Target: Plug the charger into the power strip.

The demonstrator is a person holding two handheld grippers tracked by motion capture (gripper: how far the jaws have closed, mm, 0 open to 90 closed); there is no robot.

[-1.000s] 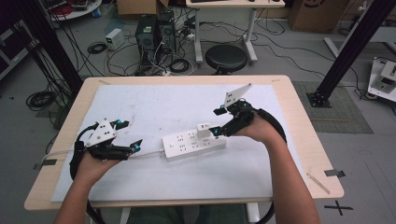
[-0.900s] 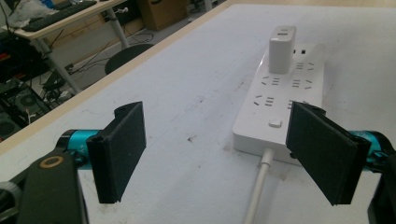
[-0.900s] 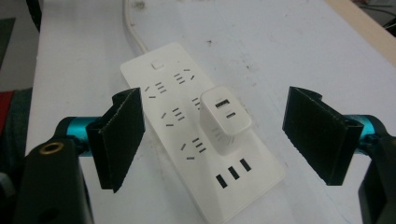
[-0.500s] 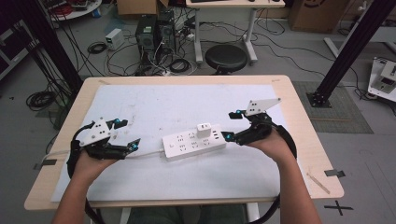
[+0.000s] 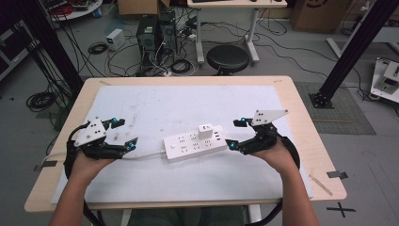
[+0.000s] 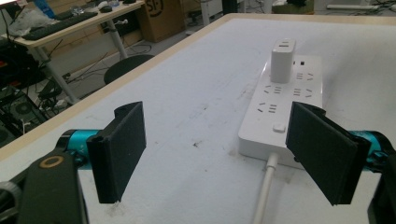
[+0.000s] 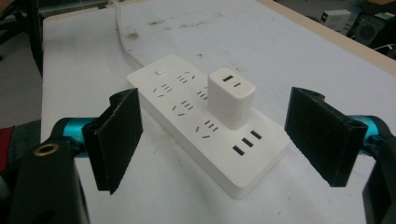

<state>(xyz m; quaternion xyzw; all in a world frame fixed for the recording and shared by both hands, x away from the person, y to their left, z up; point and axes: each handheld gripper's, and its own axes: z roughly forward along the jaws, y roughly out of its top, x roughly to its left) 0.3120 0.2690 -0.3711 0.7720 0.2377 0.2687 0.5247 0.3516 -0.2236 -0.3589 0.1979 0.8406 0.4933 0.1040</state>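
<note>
White power strip point(image 5: 194, 141) lies flat mid-table, long axis running left–right, cable end toward the left gripper point(image 5: 121, 134); charger point(image 5: 205, 129) plugged upright. Left and right gripper point(image 5: 234, 133) both spread wide, empty.

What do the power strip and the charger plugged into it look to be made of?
Power strip: likely moulded plastic, white and smooth, with rounded edges and a soft sheen. Charger: apparently the same white plastic, with a slightly glossier top face.

A lab or workshop is suggested: black computer towers point(image 5: 153, 32) and tangled black cables point(image 5: 174, 66) are seen on the grey floor point(image 5: 282, 52), beside a round black stool point(image 5: 228, 58) and black metal frame struts point(image 5: 350, 52).
</note>
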